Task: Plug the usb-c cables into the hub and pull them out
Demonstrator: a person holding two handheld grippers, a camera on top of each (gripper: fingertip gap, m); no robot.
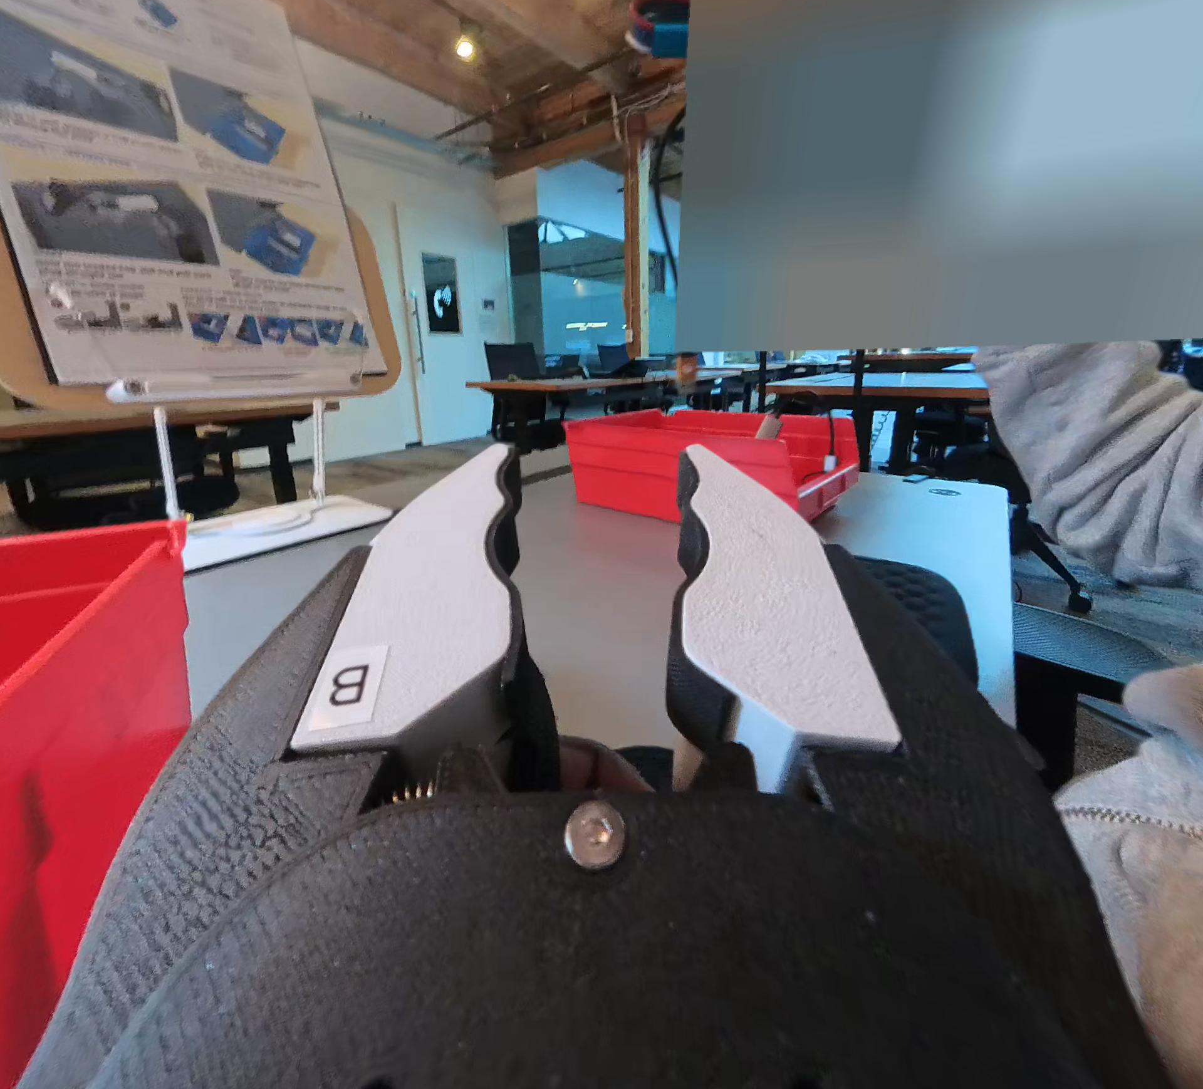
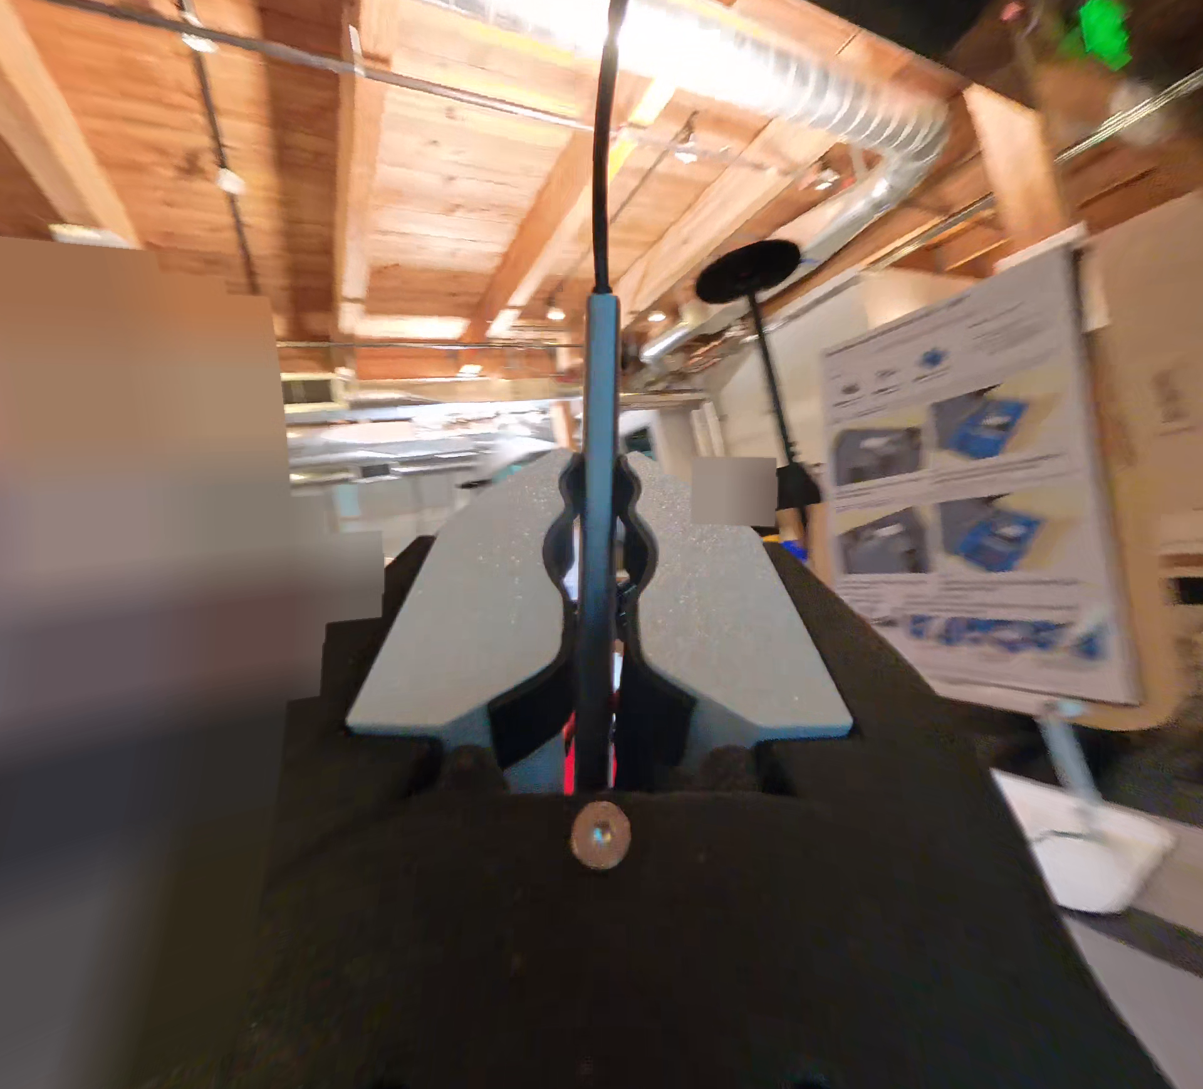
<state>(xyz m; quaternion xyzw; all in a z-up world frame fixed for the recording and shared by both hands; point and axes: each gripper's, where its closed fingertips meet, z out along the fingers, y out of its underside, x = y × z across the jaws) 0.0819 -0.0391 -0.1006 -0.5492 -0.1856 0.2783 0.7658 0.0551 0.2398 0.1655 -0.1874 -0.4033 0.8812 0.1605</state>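
In the right wrist view my right gripper (image 2: 599, 466) is shut on a slim dark grey hub (image 2: 599, 374), seen edge-on and sticking out past the fingertips. The hub's black cable (image 2: 608, 114) runs from its far end up out of the frame. The gripper is tilted up towards the ceiling. To the right a second black cable (image 2: 774, 381) with a round black disc and a black plug (image 2: 797, 485) hangs in the air. In the left wrist view my left gripper (image 1: 599, 472) is open and empty, low over the grey table (image 1: 586, 602).
A red bin (image 1: 677, 462) stands on the table ahead, with a cable end (image 1: 830, 462) at its right side. Another red bin (image 1: 84, 700) is close on the left. An instruction sheet on a white stand (image 1: 163, 179) (image 2: 963, 504) stands at the back left. A person's grey sleeve (image 1: 1093, 459) is on the right. My right fingertips sit around 40 cm from my left ones.
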